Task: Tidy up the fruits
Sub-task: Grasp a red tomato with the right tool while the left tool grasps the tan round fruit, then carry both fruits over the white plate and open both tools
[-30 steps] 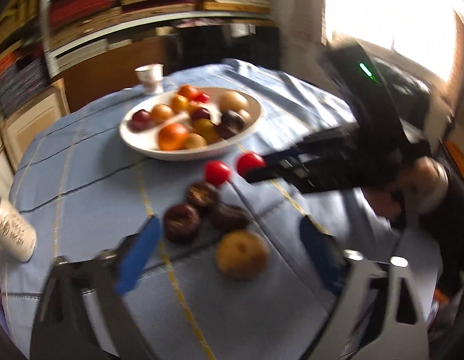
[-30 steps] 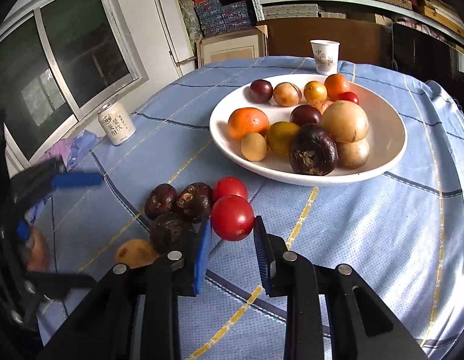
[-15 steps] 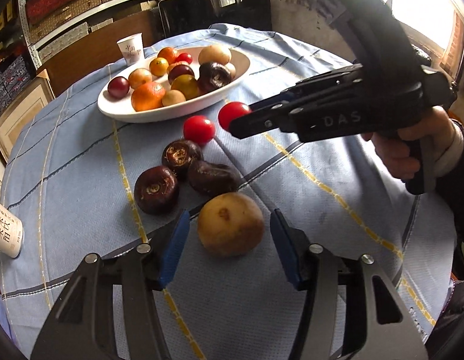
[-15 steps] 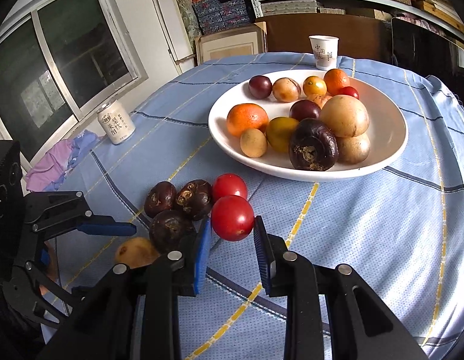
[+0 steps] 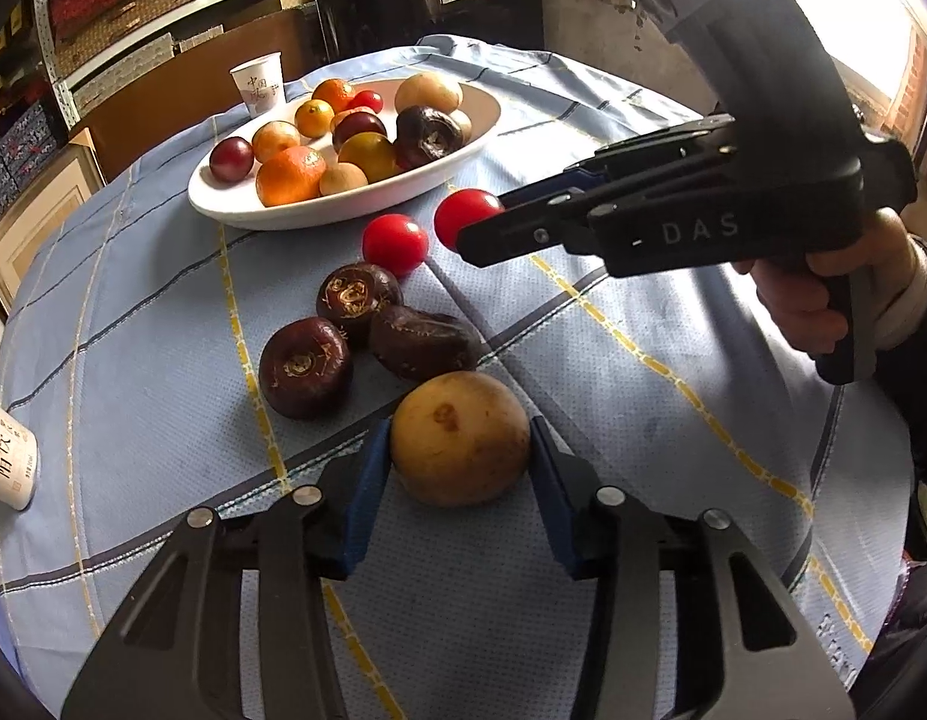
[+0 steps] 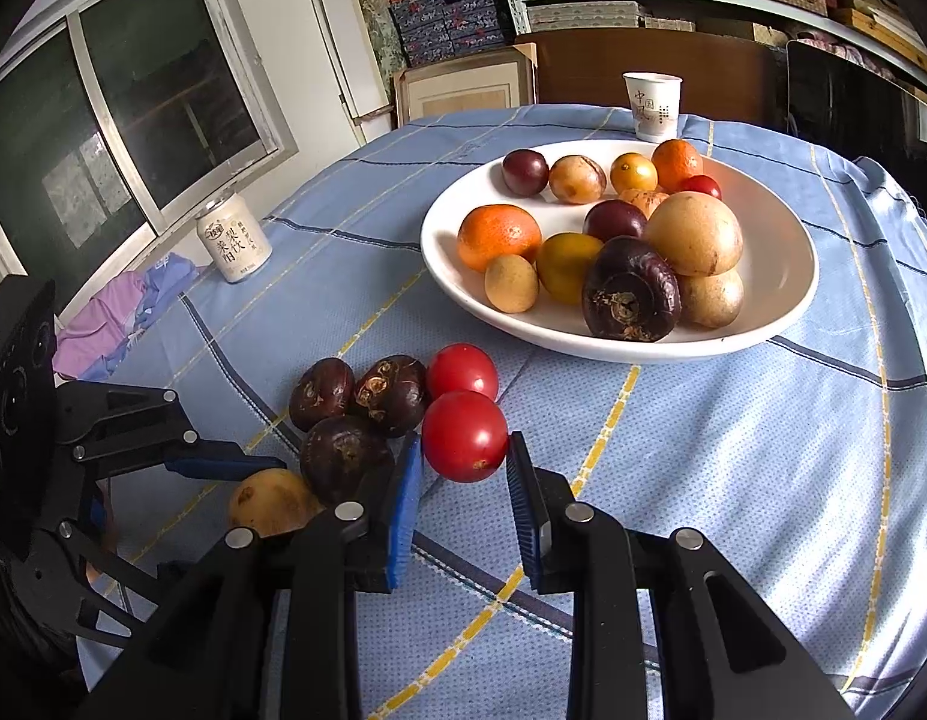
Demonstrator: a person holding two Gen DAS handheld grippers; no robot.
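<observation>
Left wrist view: left tongs (image 5: 460,459) pinch tan fruit (image 5: 460,438) on counter (image 5: 643,420); right tongs (image 6: 463,480) pinch a tomato (image 6: 464,435). Plate (image 6: 781,306) approx. half-filled; left: 2 tomatoes, 3 dark fruits (image 5: 367,336), tan one.

Left wrist view low over the table, facing the white plate (image 5: 343,213) from near, right wrist view close too (looking toward the window), both 2 views share the loose fruits
</observation>
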